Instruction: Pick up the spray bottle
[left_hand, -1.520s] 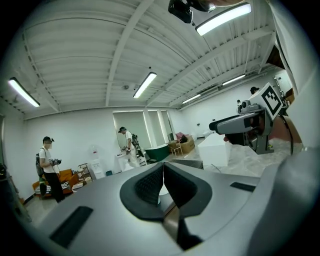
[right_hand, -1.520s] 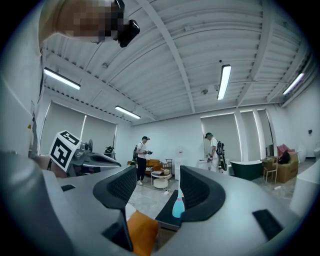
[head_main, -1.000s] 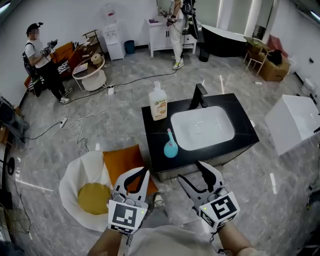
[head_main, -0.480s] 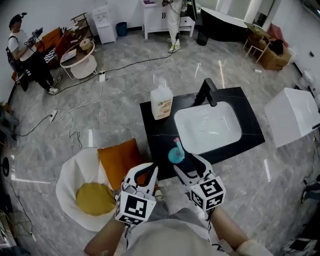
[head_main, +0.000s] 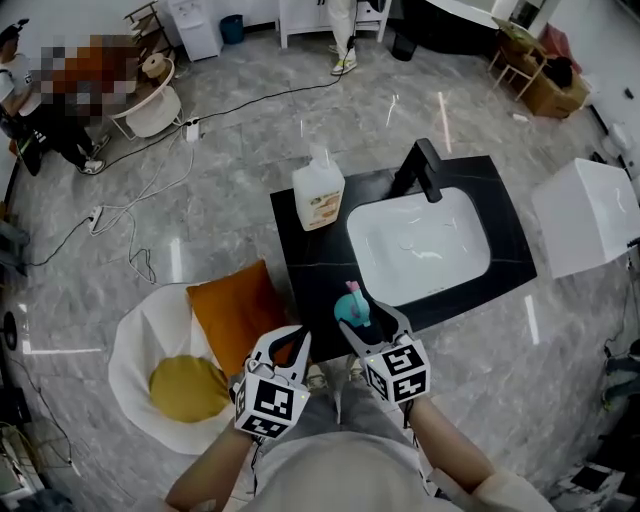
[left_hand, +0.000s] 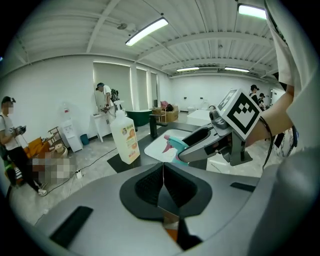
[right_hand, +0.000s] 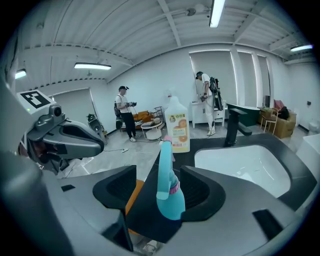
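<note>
At counter (head_main: 308, 272) front edge | spray bottle (right_hand: 168, 199) inside spread right hand-held gripper (right_hand: 158, 176) | left hand-held gripper (left_hand: 163, 174) pressed together

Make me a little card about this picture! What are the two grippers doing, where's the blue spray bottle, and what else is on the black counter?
Left gripper: shut, holding nothing
Right gripper: open, one jaw on each side of the spray bottle
Spray bottle: blue, upright, near the front edge of the counter
Also on the counter: white sink, black faucet, white pump bottle with an orange label
Picked up: not yet
</note>
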